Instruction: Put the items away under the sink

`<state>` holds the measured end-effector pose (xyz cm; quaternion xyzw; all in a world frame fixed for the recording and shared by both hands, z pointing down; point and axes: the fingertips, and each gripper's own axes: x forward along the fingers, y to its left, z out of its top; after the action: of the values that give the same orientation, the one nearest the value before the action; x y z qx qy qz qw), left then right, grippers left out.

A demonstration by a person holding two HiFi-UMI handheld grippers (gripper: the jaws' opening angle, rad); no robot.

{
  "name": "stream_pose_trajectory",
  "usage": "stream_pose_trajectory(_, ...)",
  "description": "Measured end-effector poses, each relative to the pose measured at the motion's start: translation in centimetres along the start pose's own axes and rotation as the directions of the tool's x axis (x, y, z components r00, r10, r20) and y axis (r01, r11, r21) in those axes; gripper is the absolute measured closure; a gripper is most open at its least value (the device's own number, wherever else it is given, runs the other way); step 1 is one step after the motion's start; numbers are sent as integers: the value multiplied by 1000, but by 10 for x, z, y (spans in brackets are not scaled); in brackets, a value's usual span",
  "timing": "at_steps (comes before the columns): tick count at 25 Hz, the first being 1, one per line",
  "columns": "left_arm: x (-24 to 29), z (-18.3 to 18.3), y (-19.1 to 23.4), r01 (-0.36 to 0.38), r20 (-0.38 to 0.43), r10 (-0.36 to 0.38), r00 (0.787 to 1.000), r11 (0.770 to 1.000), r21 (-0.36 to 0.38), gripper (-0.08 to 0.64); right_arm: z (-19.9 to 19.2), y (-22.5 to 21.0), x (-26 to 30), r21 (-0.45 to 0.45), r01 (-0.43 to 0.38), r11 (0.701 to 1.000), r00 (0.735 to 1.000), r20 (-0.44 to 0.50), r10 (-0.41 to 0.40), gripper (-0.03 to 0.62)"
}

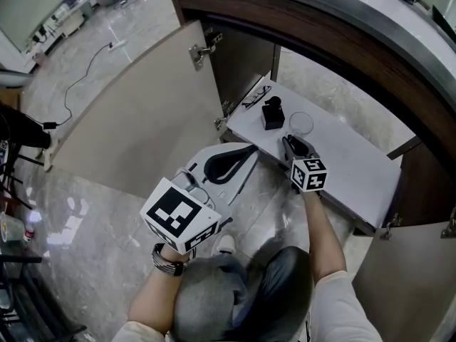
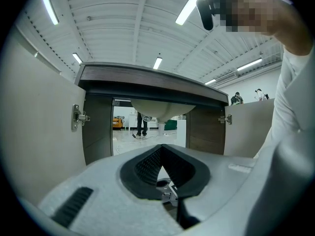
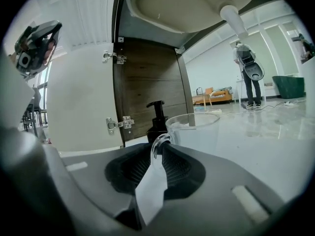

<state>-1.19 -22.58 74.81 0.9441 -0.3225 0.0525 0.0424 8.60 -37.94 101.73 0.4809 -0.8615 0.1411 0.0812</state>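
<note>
A clear glass mug [image 1: 301, 123] is on the white cabinet floor [image 1: 356, 169] under the sink, right of a black pump bottle [image 1: 272, 112]. A pair of glasses [image 1: 256, 97] lies at the shelf's far left corner. My right gripper [image 1: 291, 140] reaches in from the front, shut on the mug's handle [image 3: 156, 149]; the mug [image 3: 194, 132] fills the view ahead with the pump bottle [image 3: 156, 117] behind it. My left gripper [image 1: 251, 148], white with black pads, hangs over the floor in front of the shelf edge. Its jaws meet at the tips [image 2: 162, 149] with nothing between them.
Both cabinet doors stand open: one [image 1: 135, 112] at the left, one [image 1: 406, 276] at the lower right. The basin underside [image 3: 187, 4] and drain pipe [image 3: 234, 18] hang above the shelf. The curved counter rim [image 1: 320, 20] overhangs. A cable [image 1: 85, 70] lies on the marble floor.
</note>
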Motion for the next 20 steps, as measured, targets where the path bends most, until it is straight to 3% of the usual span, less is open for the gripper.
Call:
stream_pose_trajectory(10, -1, 11, -13, 12, 37, -13, 999, 1000, 16, 555, 13, -5, -32, -24, 42, 999, 999, 15, -42, 513)
stream_pose_trajectory(16, -2, 12, -20, 4, 42, -7, 999, 998, 57, 555, 33, -2, -63, -48, 71, 996, 995, 74, -68, 582)
stream_pose_trajectory(20, 2, 10, -24, -8, 35, 5, 999, 996, 94, 555, 47, 2, -87, -86, 105, 991, 993, 69, -100, 587)
